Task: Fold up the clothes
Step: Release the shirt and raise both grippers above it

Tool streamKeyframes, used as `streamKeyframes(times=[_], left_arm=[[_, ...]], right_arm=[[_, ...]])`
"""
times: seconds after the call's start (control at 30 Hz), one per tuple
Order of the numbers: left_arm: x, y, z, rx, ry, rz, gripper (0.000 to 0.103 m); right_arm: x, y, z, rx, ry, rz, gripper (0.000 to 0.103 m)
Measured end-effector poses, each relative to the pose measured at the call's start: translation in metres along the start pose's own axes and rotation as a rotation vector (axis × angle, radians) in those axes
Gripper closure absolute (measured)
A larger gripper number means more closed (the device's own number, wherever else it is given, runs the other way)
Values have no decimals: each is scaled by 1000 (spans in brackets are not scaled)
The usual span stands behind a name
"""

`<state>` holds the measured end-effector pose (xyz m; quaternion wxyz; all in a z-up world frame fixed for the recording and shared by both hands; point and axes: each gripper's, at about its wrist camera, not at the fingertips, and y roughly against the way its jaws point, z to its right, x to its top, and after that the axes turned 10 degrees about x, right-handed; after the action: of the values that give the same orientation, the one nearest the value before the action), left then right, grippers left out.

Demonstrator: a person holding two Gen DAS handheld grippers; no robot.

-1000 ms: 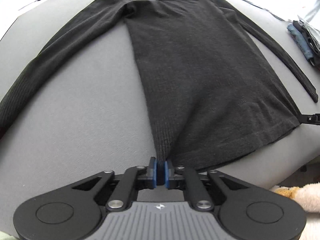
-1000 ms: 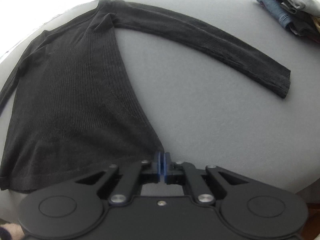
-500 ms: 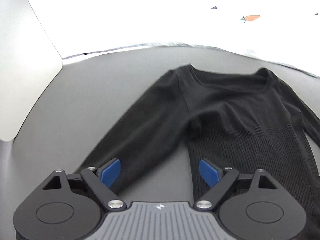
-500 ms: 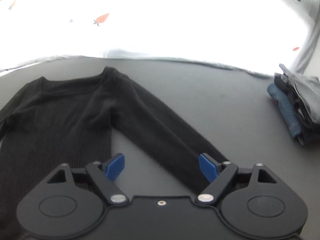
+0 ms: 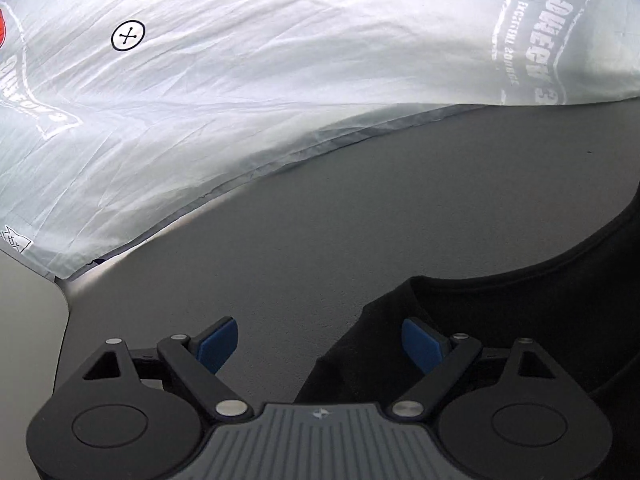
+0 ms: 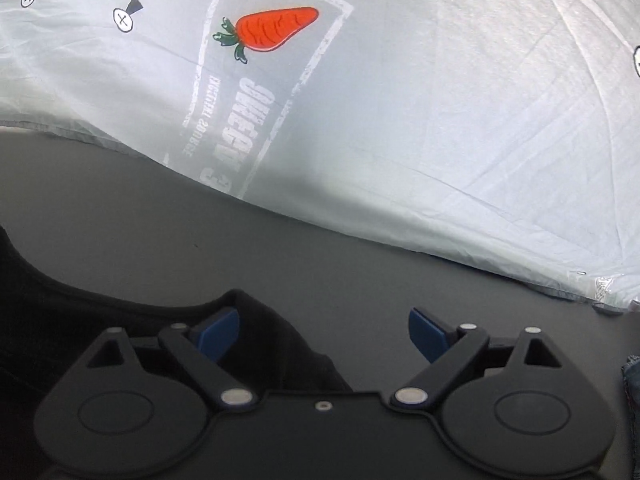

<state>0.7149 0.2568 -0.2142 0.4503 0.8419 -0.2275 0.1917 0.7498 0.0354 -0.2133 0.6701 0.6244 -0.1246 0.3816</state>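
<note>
we see white sheet (image 6: 460,128): carrot print (image 6: 272,30), mirrored lettering unreadable. black sweater (image 5: 500,320) flat on grey table (image 5: 360,208), neckline toward sheet. our left gripper (image 5: 320,344), right gripper (image 6: 324,334): fingers spread, empty, at shoulders.

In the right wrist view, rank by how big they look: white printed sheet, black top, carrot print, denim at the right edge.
1. white printed sheet
2. black top, partly hidden
3. carrot print
4. denim, a cropped sliver, so its true size is unclear

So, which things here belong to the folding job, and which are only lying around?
For the job:
black top
left gripper, open
right gripper, open
grey surface

Lying about:
white printed sheet
blue cloth at the right edge
</note>
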Motion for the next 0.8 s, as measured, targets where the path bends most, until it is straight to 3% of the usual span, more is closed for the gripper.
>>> streamKeyframes(times=[0.1, 0.27, 0.37, 0.5, 0.67, 0.8], left_arm=[[-1, -4, -4, 44, 43, 15, 11], [5, -20, -15, 78, 145, 4, 9], [11, -34, -16, 135, 144, 9, 7], [16, -28, -33, 69, 187, -12, 9], [-30, 25, -81, 62, 274, -7, 8], [-67, 67, -119, 57, 343, -3, 8]], right_arm=[[-1, -21, -10, -132, 96, -47, 10], [8, -32, 1, -160, 89, -18, 8], [20, -39, 13, -165, 50, -28, 7], [29, -42, 23, -123, -18, -87, 1], [32, -12, 33, 13, -86, -108, 1], [38, 25, 46, 98, -217, -37, 1]])
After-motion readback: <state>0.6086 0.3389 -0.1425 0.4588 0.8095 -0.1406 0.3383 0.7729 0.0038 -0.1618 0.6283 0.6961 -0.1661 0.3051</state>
